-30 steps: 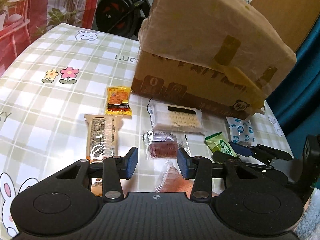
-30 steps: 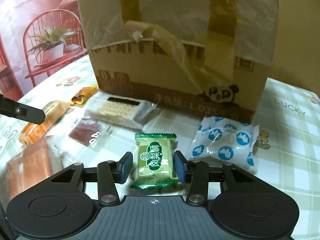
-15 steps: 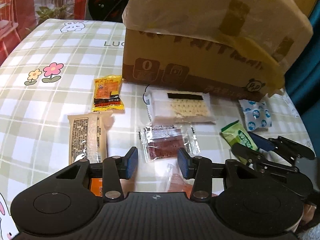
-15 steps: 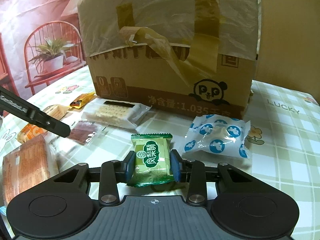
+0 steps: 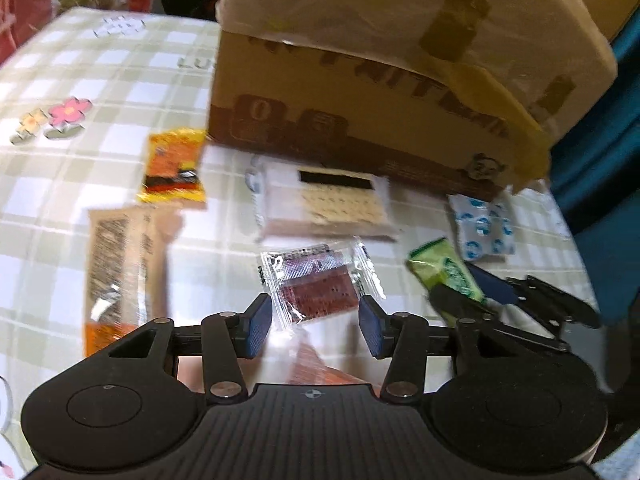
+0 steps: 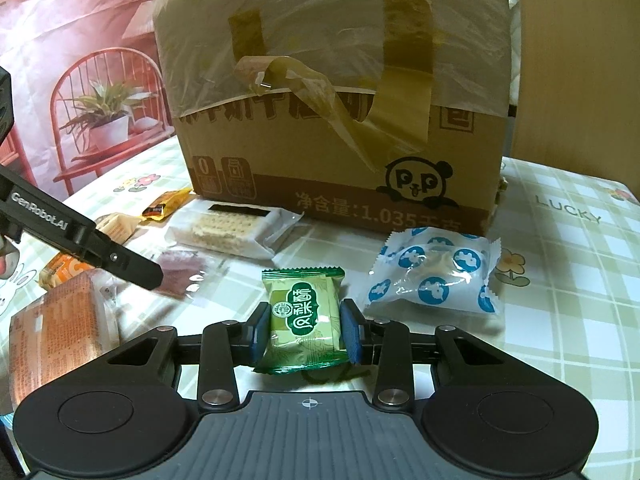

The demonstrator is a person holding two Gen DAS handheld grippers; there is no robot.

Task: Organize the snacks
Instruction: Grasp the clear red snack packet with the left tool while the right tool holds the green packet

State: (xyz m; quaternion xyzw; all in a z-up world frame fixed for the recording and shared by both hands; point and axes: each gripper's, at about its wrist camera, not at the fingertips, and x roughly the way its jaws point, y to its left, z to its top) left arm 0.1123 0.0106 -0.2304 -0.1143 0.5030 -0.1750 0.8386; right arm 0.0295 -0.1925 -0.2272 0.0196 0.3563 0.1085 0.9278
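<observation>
The right tool (image 6: 305, 334) has now squeezed shut on the green snack (image 6: 304, 316) (ready to lift), while the left tool (image 5: 316, 326) is opening around the red snack (image 5: 320, 288).

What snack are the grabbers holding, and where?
The right hand-held gripper pinches the green snack packet by its two side edges. The left hand-held gripper, jaws opening, holds nothing.

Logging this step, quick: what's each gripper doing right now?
Left gripper: opening, nothing gripped, dark red packet just ahead.
Right gripper: shut on green packet.
</observation>
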